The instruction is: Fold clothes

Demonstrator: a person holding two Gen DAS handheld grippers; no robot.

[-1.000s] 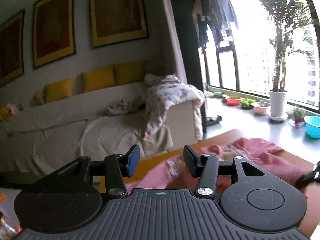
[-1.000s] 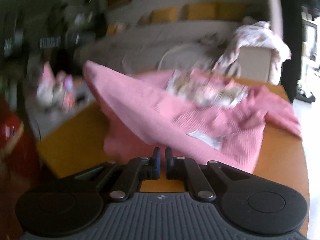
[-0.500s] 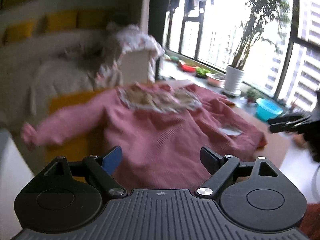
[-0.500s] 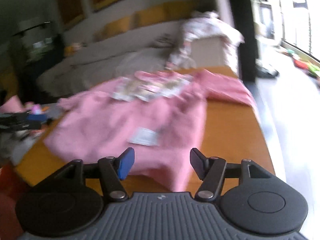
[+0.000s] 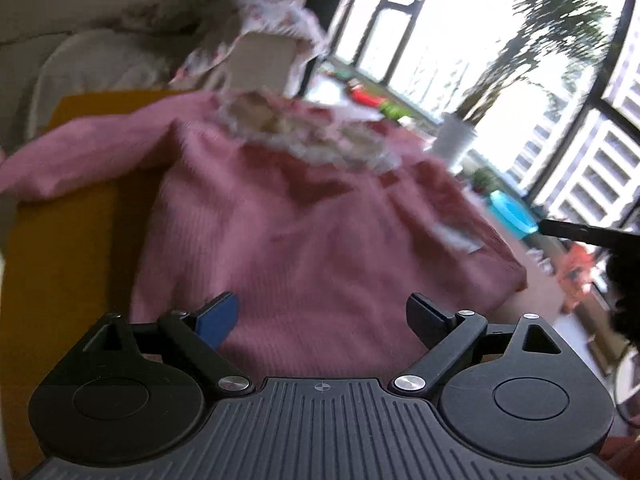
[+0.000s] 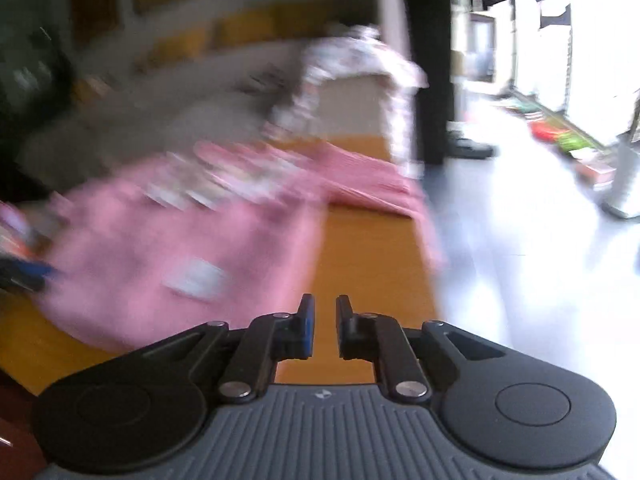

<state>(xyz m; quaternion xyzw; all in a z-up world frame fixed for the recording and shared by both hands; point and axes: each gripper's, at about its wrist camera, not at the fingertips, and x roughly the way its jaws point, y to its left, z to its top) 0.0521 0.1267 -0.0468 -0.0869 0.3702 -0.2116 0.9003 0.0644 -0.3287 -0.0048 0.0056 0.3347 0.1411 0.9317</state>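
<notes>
Your left gripper [image 5: 322, 314] has just opened wide over the pink sweater [image 5: 312, 216] at frame centre. Your right gripper [image 6: 322, 330] has just narrowed (nothing gripped) above the table [image 6: 360, 248]; sweater lies left.

Left claw [image 5: 322, 316] gapes wide over the pink sweater [image 5: 312, 220]

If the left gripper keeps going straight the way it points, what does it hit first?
Most likely the pink sweater spread on the table: the open left gripper aims at its lower body with nothing between. Blur makes depth uncertain.
</notes>
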